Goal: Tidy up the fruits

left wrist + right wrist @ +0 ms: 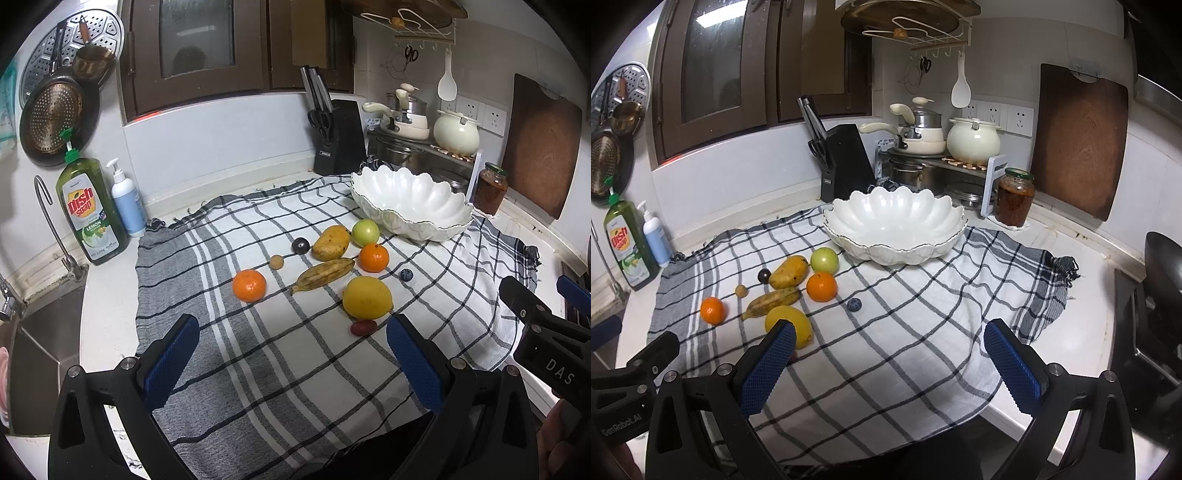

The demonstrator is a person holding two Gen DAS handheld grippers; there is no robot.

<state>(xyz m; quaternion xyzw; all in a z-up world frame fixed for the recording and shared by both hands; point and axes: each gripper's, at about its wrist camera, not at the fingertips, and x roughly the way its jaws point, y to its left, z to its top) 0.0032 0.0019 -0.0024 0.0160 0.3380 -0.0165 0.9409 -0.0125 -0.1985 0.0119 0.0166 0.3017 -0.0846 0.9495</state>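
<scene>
Both grippers, left gripper (293,363) and right gripper (888,363), hover low at 6 o'clock with jaws spread wide, holding nothing. Beyond them the fruits lie loose on the checked cloth (258,369): lemon (366,297), banana (323,275), oranges. At 1 o'clock the white bowl (410,203) waits empty, probably to receive them.

Cloth (295,369) spread on table (107,325), bowl (410,203) at its far right, fruits (325,273) clustered left of and before bowl, knife block (340,140) behind, sink (37,350) far left.
</scene>
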